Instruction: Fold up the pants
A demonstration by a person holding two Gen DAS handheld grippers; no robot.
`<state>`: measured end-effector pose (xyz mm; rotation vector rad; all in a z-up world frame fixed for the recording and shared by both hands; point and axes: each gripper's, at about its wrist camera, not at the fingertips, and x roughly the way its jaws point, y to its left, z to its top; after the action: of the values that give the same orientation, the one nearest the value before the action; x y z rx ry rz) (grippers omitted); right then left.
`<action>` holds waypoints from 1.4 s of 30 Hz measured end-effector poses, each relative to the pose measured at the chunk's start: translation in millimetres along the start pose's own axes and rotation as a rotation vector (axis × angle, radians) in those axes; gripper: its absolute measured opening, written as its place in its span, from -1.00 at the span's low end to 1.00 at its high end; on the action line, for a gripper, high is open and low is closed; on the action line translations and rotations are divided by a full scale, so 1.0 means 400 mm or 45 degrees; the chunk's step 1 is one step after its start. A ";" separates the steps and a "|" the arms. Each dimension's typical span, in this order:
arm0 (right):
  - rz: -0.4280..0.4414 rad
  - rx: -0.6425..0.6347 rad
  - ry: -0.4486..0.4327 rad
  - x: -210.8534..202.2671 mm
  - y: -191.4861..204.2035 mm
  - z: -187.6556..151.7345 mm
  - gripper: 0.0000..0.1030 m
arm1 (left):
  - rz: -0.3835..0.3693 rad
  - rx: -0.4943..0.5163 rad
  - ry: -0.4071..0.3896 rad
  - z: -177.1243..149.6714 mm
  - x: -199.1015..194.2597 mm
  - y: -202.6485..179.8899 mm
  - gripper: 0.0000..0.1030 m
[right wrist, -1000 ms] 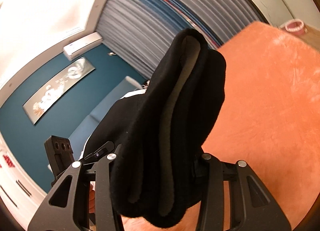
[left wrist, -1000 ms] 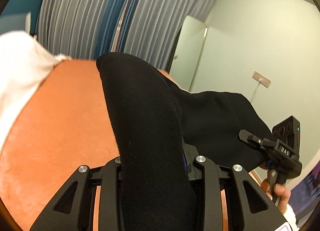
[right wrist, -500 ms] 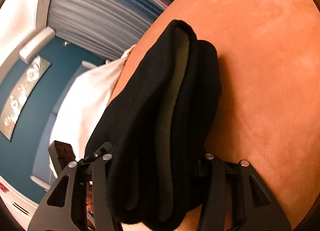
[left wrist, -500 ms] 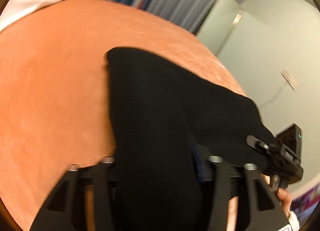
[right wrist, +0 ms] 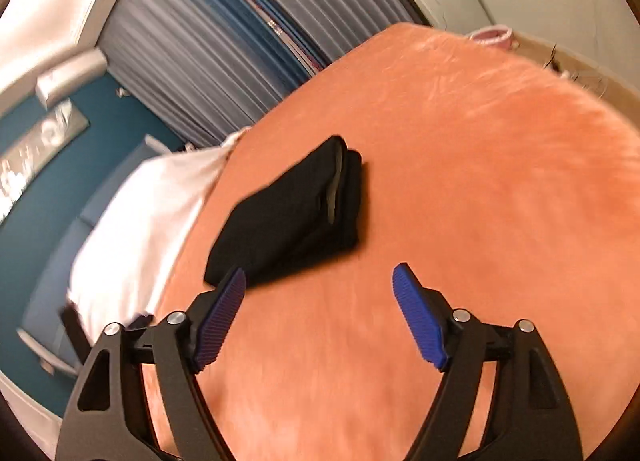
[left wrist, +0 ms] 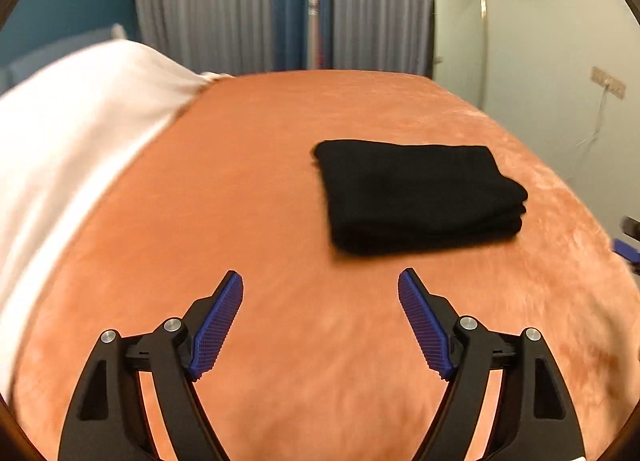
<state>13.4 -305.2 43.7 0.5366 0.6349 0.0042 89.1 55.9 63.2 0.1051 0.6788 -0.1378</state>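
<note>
Both grippers have let go of the black pants (left wrist: 420, 197), which now lie folded on the orange blanket (left wrist: 240, 201).

One pile of pants, two grippers, one white pillow (left wrist: 68, 133). The left gripper (left wrist: 320, 293) has its jaws wide and opening, with nothing between them. The right gripper (right wrist: 318, 287) is the same, opening and empty, with its left pad just in front of the pants' near corner. The pants sit apart from the pillow, with bare blanket all around them and lots of room to the blanket's edges.
</note>
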 end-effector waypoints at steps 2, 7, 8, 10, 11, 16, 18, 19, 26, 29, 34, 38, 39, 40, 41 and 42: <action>-0.108 -0.155 0.016 -0.045 0.083 -0.063 0.46 | 0.076 0.019 0.004 -0.026 -0.068 -0.026 0.50; -0.256 -0.437 -0.035 -0.123 0.239 -0.210 0.85 | 0.131 0.062 0.000 -0.093 -0.168 -0.105 0.50; -0.273 -0.486 -0.052 -0.125 0.266 -0.236 0.85 | 0.129 0.060 -0.001 -0.103 -0.176 -0.116 0.50; -0.311 -0.536 -0.060 -0.117 0.298 -0.250 0.85 | 0.100 0.058 0.003 -0.119 -0.194 -0.128 0.55; -0.328 -0.549 -0.061 -0.113 0.307 -0.254 0.85 | 0.093 0.061 0.006 -0.127 -0.204 -0.134 0.61; -0.318 -0.526 -0.093 -0.093 0.311 -0.251 0.91 | 0.107 0.080 -0.067 -0.134 -0.224 -0.143 0.68; -0.331 -0.513 -0.097 -0.064 0.304 -0.227 0.91 | 0.092 0.074 -0.092 -0.126 -0.212 -0.141 0.68; -0.341 -0.504 -0.100 -0.051 0.301 -0.215 0.91 | 0.084 0.069 -0.092 -0.122 -0.203 -0.142 0.68; -0.363 -0.461 -0.192 0.012 0.293 -0.159 0.91 | 0.119 0.055 -0.019 -0.102 -0.083 -0.126 0.68; -0.372 -0.472 -0.142 0.040 0.285 -0.160 0.91 | 0.141 0.052 -0.009 -0.105 -0.065 -0.118 0.68; -0.367 -0.480 -0.153 0.028 0.283 -0.163 0.91 | 0.158 0.041 -0.028 -0.103 -0.071 -0.120 0.68; -0.353 -0.478 -0.152 0.021 0.289 -0.169 0.91 | 0.150 0.044 -0.037 -0.102 -0.081 -0.132 0.68; -0.354 -0.479 -0.152 0.021 0.289 -0.170 0.91 | 0.147 0.046 -0.038 -0.102 -0.082 -0.136 0.68; -0.353 -0.481 -0.151 0.021 0.289 -0.170 0.91 | 0.143 0.049 -0.038 -0.103 -0.083 -0.140 0.68; -0.352 -0.481 -0.151 0.020 0.291 -0.172 0.91 | 0.141 0.054 -0.038 -0.104 -0.083 -0.145 0.68; -0.353 -0.481 -0.151 0.020 0.291 -0.172 0.91 | 0.144 0.063 -0.039 -0.106 -0.083 -0.151 0.68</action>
<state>-0.8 -170.6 48.5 0.0806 0.5703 -0.1651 27.7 5.5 48.3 0.1885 0.6374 -0.0474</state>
